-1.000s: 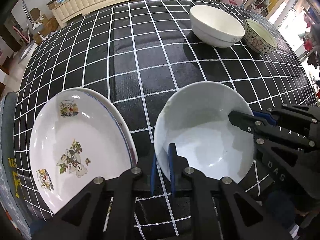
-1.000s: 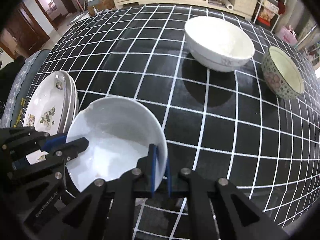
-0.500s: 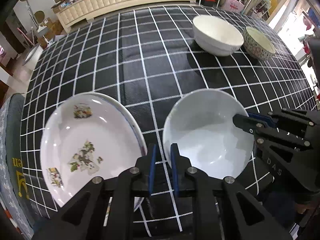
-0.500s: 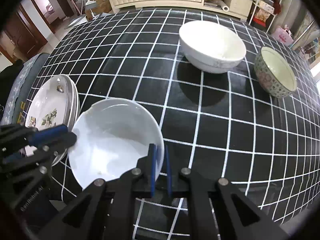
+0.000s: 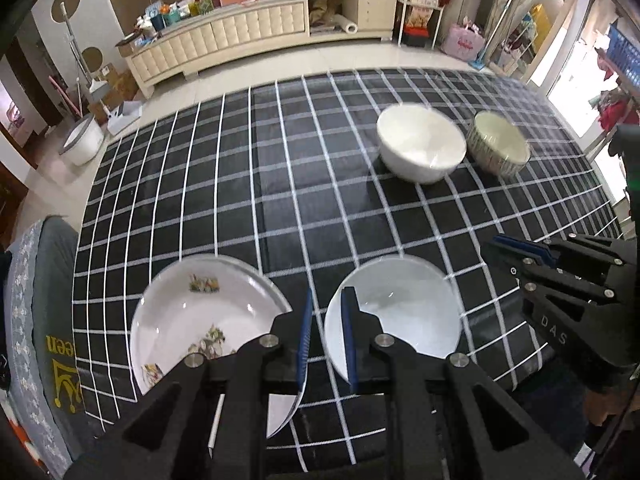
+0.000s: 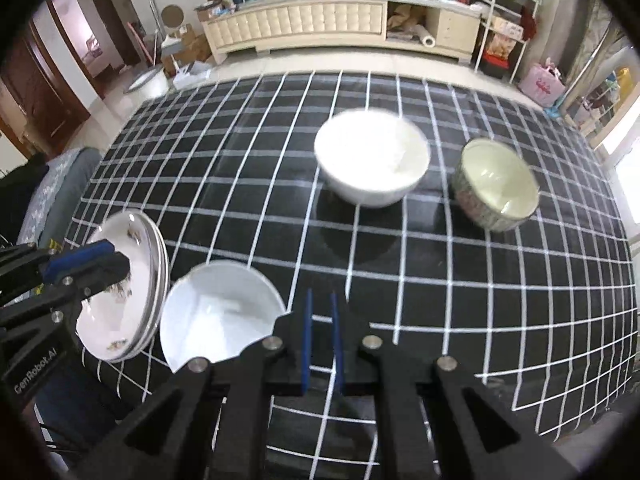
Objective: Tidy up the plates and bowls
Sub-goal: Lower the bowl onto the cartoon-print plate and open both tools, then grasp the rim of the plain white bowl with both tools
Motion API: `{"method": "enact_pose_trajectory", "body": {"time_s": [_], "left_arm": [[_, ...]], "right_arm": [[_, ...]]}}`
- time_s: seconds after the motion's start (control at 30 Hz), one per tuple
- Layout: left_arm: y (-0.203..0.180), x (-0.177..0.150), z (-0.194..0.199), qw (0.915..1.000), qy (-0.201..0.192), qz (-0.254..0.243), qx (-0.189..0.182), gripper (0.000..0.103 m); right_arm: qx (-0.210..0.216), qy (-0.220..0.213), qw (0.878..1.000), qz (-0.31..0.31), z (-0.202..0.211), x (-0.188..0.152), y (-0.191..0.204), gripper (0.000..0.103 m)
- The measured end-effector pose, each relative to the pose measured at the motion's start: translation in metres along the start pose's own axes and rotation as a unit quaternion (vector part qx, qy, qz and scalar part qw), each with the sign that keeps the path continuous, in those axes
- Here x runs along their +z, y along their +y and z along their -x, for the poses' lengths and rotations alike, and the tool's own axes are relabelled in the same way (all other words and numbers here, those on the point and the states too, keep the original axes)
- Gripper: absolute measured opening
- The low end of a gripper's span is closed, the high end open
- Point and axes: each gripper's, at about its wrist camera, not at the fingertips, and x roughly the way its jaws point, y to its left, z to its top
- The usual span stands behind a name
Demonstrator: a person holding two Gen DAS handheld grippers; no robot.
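Observation:
A plain white bowl (image 5: 400, 312) sits on the black checked table near its front edge, also in the right wrist view (image 6: 218, 316). A stack of decorated white plates (image 5: 192, 320) lies just left of it, also in the right wrist view (image 6: 132, 300). My left gripper (image 5: 326, 340) hovers over the gap between plates and bowl, jaws narrowly apart and empty. My right gripper (image 6: 320, 344) is right of the bowl, jaws narrowly apart and empty. A large white bowl (image 5: 420, 148) and a patterned bowl (image 5: 500, 148) stand at the far right.
The table (image 5: 280, 208) has a black cloth with a white grid. A grey cushioned seat (image 5: 36, 312) borders the left edge. A long cream cabinet (image 5: 260, 36) stands beyond the table across the floor.
Both grippers let go of the white bowl's rim and pulled back and up. The bowl now rests on the table beside the plates. The views widened to show the room.

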Motion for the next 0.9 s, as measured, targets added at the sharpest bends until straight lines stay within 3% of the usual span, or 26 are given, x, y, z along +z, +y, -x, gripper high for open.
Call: {"method": "enact_pose_trajectory", "body": {"time_s": [0.2,0.4,0.5,0.9], "left_arm": [[-0.013,0.028,0.015,0.9997,-0.020,-0.012,-0.008,0.015],[-0.025,0.054,0.013,0.9993,-0.023,-0.023,-0.020,0.016],[-0.031,0.066,0.008,0.9989,-0.024,-0.031,-0.026,0.024],[-0.041,0.118,-0.047,0.9981,0.006,-0.053,-0.032,0.030]], "right_arm": [[-0.007,-0.026,1.000,0.001,0.020,0.022,-0.012,0.035],[-0.014,-0.040,0.999,0.004,0.027,0.041,-0.027,0.040],[-0.019,-0.044,0.999,-0.001,0.025,0.050,-0.036,0.047],[-0.023,-0.015,1.000,-0.011,-0.023,0.084,-0.059,0.054]]}}
